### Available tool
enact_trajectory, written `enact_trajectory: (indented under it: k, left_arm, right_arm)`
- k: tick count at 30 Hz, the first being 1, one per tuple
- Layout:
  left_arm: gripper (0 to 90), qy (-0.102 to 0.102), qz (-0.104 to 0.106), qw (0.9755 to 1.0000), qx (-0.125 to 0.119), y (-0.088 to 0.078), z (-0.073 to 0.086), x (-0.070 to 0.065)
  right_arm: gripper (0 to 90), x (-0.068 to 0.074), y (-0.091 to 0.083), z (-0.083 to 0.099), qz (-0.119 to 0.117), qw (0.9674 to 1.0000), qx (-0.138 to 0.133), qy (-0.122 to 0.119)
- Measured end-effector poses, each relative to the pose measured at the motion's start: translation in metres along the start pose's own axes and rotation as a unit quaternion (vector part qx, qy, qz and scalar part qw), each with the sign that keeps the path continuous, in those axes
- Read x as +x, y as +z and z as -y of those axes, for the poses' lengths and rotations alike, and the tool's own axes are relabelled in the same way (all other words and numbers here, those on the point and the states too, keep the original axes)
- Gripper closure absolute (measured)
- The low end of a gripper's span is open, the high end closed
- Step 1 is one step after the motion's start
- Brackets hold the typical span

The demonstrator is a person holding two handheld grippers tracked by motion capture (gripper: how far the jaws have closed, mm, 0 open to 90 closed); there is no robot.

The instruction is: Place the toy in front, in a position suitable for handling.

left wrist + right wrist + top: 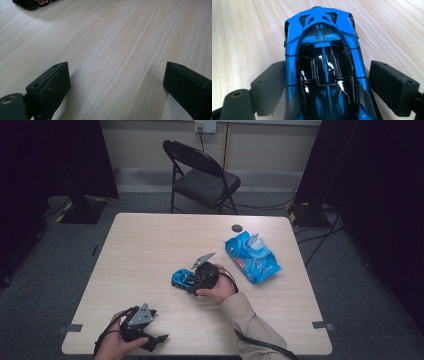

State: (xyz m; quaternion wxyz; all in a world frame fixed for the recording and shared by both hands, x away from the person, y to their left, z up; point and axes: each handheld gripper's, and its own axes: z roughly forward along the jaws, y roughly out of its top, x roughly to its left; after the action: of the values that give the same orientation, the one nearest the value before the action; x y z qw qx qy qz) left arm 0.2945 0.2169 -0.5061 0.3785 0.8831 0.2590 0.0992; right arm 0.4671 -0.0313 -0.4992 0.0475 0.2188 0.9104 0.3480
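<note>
A blue and black toy car [180, 278] rests on the light wooden table [150, 245] near its middle. My right gripper [191, 285] reaches it from the right, held by a hand in a beige sleeve. In the right gripper view the car [324, 50] lies lengthwise between the two jaws, which press against its sides; the right gripper [327, 82] is shut on it. My left gripper [159, 341] rests near the table's front left edge. It stands open [116, 80] over bare wood, with nothing between its jaws.
A blue pack of wet wipes [252, 256] lies right of the car, and a small dark disc [237, 228] sits behind it. A black folding chair [202, 175] stands beyond the far edge. A dark object [31, 3] shows at the left gripper view's top left.
</note>
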Motion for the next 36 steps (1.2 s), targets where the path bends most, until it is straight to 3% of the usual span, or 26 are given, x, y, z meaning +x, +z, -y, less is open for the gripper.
enact_trajectory:
  k: [5,10,20,23,26,36]
  left_arm:
    - [6.6,0.000,0.000,1.0000,0.000,0.000,0.000,0.000]
    - [6.6,0.000,0.000,1.0000,-0.001,0.000,0.000,0.000]
    - [6.6,-0.001,0.000,1.0000,0.000,0.000,0.000,0.000]
    - [6.6,0.000,0.000,1.0000,0.000,0.000,0.000,0.000]
    - [6.6,0.000,0.000,1.0000,0.000,0.000,0.000,0.000]
    - [6.7,0.000,0.000,1.0000,0.000,0.000,0.000,0.000]
  right_arm:
    - [17.4,0.003,0.001,0.003,0.018,0.9996,-0.008,-0.019]
    - [25.9,0.005,-0.001,0.002,0.009,0.9995,-0.008,-0.030]
    - [26.2,0.008,-0.005,0.004,0.022,0.9995,0.000,-0.024]
    - [28.0,0.007,-0.011,0.003,0.020,0.9996,-0.013,-0.012]
    - [28.0,0.007,-0.014,0.001,0.026,0.9993,0.000,-0.025]
    - [28.1,0.001,-0.029,0.008,0.031,0.9994,-0.017,-0.001]
